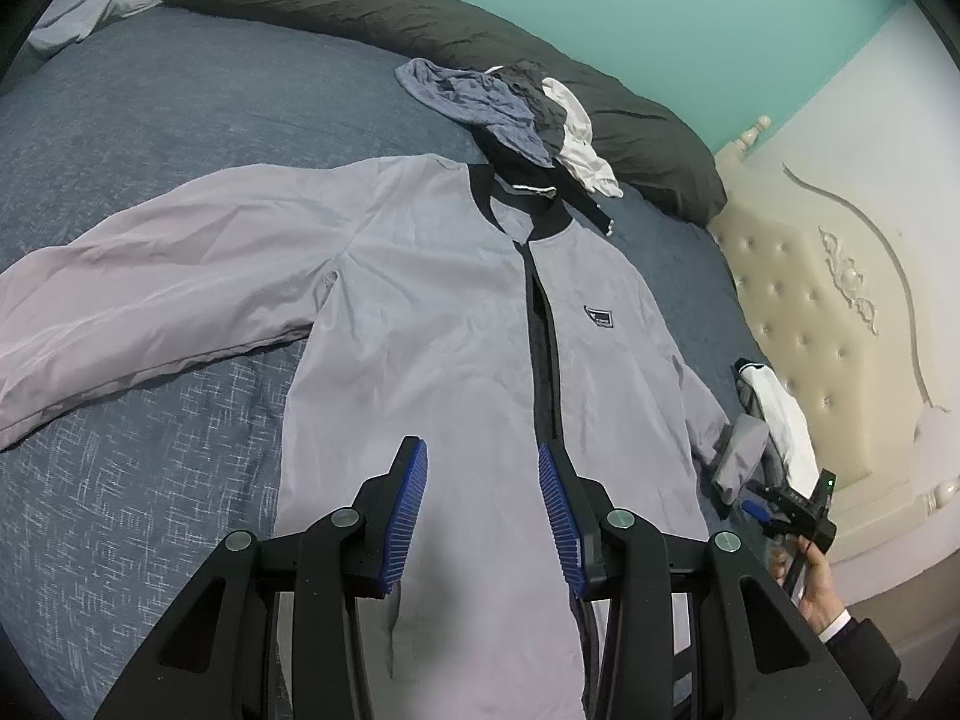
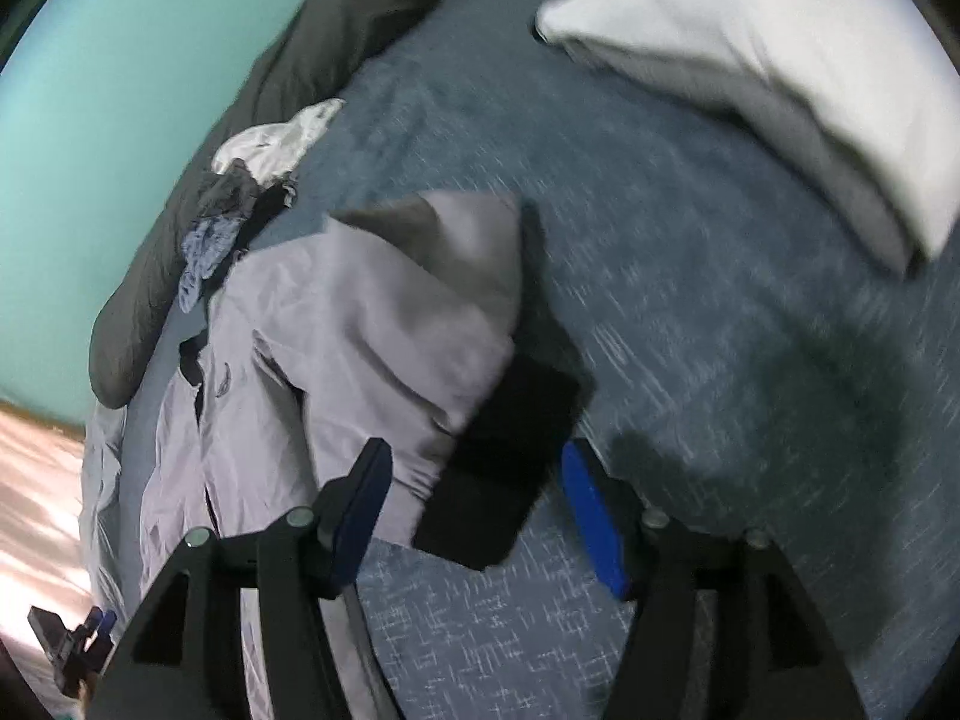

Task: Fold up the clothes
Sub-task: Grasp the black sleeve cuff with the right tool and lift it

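Left sleeve [image 1: 150,276]: spread flat far left, ready for folding inward.
Jacket [image 1: 456,324]: face up on the bed [image 1: 150,120].
Left gripper [image 1: 483,510]: fingers apart over the near hem, empty.
Right gripper [image 2: 474,510]: fingers apart around the right cuff [image 2: 504,456], not closed on it.

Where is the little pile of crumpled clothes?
In the left wrist view, the crumpled clothes lie on the blue bedspread just above the grey jacket's black collar, against the long dark pillow.
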{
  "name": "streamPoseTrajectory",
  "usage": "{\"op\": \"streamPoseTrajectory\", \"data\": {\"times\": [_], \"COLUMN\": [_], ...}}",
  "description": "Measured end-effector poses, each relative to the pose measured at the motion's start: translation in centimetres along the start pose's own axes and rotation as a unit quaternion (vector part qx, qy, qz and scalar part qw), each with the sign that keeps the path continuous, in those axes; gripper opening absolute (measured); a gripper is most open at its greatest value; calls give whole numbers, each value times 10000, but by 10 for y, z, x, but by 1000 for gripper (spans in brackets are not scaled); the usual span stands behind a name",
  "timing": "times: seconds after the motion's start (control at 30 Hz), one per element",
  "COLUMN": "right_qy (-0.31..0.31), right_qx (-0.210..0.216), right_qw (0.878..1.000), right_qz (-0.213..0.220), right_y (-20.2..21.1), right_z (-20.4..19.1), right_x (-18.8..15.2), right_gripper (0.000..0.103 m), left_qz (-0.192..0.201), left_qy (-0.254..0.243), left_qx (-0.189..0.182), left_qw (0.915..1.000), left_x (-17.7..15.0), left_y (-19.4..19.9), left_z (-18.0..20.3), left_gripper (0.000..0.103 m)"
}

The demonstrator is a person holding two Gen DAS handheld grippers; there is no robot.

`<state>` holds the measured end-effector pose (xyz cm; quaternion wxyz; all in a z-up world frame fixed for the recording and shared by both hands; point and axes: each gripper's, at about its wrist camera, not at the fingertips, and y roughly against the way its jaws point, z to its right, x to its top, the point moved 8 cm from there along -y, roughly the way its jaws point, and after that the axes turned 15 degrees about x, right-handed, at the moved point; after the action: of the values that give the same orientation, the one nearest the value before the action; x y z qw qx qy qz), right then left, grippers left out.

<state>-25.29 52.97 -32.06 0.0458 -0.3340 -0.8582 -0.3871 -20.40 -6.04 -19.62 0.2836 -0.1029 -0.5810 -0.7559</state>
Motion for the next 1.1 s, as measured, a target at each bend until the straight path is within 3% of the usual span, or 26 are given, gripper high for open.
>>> {"op": "streamPoseTrajectory", "data": {"times": [0.13, 0.3, 0.33, 0.4, 0.47, 0.53, 0.67, 0.97, 1.1], "right_qy": [-456, -309, -191, -97, -74, 9, 200, 586, 772], "right_qx": [287, 274, 243, 168, 118, -99, -129, -30, -194], "right_qw": [9984, 9991, 9995, 9998, 9998, 9998, 9991, 9937, 9895], "right_qz": [171, 100, 96, 95, 146, 155, 339, 953, 1204], "right_y": [-10, -26, -28, -30, -30, -27, -8, 62, 98], "right_z": [12, 7, 4, 0, -1, 1, -2, -22, -28], "right_x": [2, -2, -2, -4, -5, -5, 0, 32, 57], "right_gripper": [61, 60, 51, 45, 31, 22, 13, 10, 10], "left_qz": [7, 13, 11, 8, 2, -3, -15, -6, 17], "left_qy": [-29, -25, -18, -5, -16, -26, -46, -144, -171], "left_qx": [53, 128, 143, 171, 159, 147, 123, 80, 63], "left_qw": [10000, 9999, 9999, 9999, 9999, 9999, 9999, 9999, 9998], "left_x": [1, 4, 4, 5, 4, 3, 1, -1, -1], "left_y": [2, 2, 1, 1, 1, 0, 0, 4, 6], "left_z": [-2, -7, -8, -11, -10, -8, -5, 6, 13], "left_gripper": [43, 43, 43, 44, 44, 44, 44, 44, 44]}}
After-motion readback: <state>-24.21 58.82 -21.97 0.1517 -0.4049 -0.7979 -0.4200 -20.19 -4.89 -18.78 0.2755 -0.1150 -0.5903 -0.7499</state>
